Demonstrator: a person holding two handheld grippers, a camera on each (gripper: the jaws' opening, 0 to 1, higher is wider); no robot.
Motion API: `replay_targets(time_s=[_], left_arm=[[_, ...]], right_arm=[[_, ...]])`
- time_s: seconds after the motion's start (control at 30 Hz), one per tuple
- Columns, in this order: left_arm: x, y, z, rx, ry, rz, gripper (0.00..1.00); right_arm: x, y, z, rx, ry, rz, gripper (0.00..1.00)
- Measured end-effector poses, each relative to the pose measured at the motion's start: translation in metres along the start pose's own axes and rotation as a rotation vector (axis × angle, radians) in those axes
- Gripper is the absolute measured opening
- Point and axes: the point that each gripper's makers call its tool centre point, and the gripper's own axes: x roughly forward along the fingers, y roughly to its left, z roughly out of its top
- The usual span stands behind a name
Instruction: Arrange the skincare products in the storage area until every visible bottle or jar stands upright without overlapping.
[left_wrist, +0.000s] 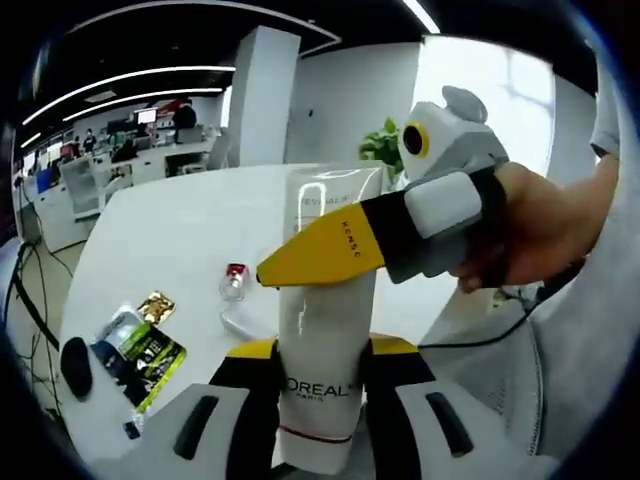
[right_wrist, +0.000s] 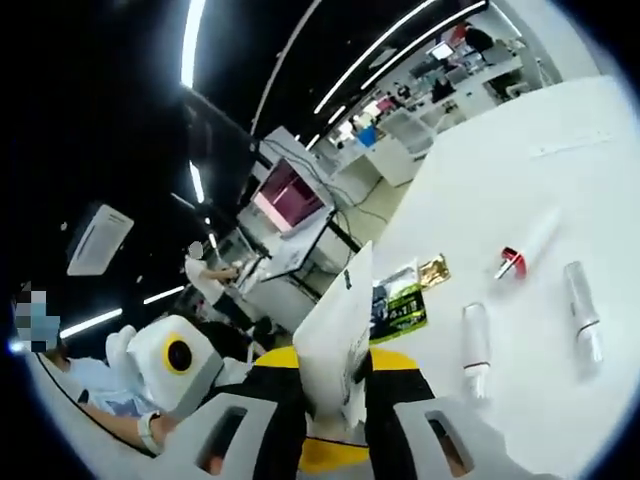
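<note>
A white L'Oreal tube (left_wrist: 318, 390) stands upright between the jaws of my left gripper (left_wrist: 325, 350), which is shut on its lower body. My right gripper (left_wrist: 322, 255) comes in from the right, held by a hand, with one yellow jaw lying across the tube's middle. In the right gripper view the tube's flat crimped end (right_wrist: 335, 315) sits pinched in my right gripper (right_wrist: 340, 370). On the white table lie two white tubes (right_wrist: 475, 350) (right_wrist: 581, 308) and a red-capped tube (right_wrist: 525, 250), all on their sides. A small red-capped bottle (left_wrist: 233, 280) lies behind the held tube.
Green and black sachets (left_wrist: 140, 352) and a gold sachet (left_wrist: 156, 305) lie near the table's left edge, beside a black oval object (left_wrist: 75, 366). The white table (left_wrist: 180, 230) stretches back toward office desks. A person's sleeve (left_wrist: 590, 330) is at the right.
</note>
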Motion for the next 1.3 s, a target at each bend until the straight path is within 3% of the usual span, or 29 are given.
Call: replay_targets(time_s=[0.1, 0.27, 0.33, 0.43, 0.5, 0.6, 0.8, 0.97, 1.03, 1.13, 1.17, 1.27, 1.3], left_arm=[[0.003, -0.008, -0.004, 0.018, 0.006, -0.047, 0.28], [0.002, -0.015, -0.002, -0.013, -0.041, -0.111, 0.28], [0.002, -0.02, 0.0, -0.033, -0.073, -0.159, 0.28], [-0.002, -0.027, 0.002, -0.116, -0.137, -0.24, 0.27], [-0.007, -0.036, 0.001, -0.161, -0.133, -0.32, 0.26], [-0.011, -0.048, 0.005, -0.185, -0.151, -0.417, 0.26], [-0.021, -0.068, 0.015, -0.231, -0.193, -0.556, 0.23], [-0.029, -0.078, 0.015, -0.283, -0.175, -0.638, 0.19], [-0.027, -0.075, 0.012, -0.282, -0.161, -0.62, 0.18], [-0.024, -0.06, 0.01, -0.272, -0.165, -0.535, 0.16], [-0.023, -0.054, 0.011, -0.28, -0.172, -0.495, 0.15], [-0.022, -0.045, 0.015, -0.335, -0.182, -0.456, 0.14], [-0.018, -0.035, 0.013, -0.328, -0.186, -0.402, 0.14]], right_arm=[[-0.003, -0.004, -0.003, -0.056, 0.025, -0.01, 0.08], [-0.009, -0.006, -0.004, -0.09, 0.044, 0.009, 0.06], [-0.012, -0.002, -0.006, -0.168, 0.067, 0.036, 0.06], [-0.016, 0.008, -0.01, -0.28, 0.111, 0.103, 0.06], [-0.021, 0.021, -0.017, -0.332, 0.155, 0.197, 0.06], [-0.031, 0.036, -0.02, -0.376, 0.167, 0.305, 0.06], [-0.045, 0.059, -0.023, -0.43, 0.235, 0.484, 0.06], [-0.046, 0.065, -0.028, -0.413, 0.305, 0.533, 0.06], [-0.042, 0.062, -0.03, -0.406, 0.303, 0.509, 0.07], [-0.032, 0.052, -0.023, -0.352, 0.268, 0.425, 0.1], [-0.027, 0.046, -0.019, -0.326, 0.242, 0.384, 0.13], [-0.018, 0.04, -0.012, -0.258, 0.196, 0.321, 0.16], [-0.016, 0.038, -0.011, -0.265, 0.188, 0.301, 0.18]])
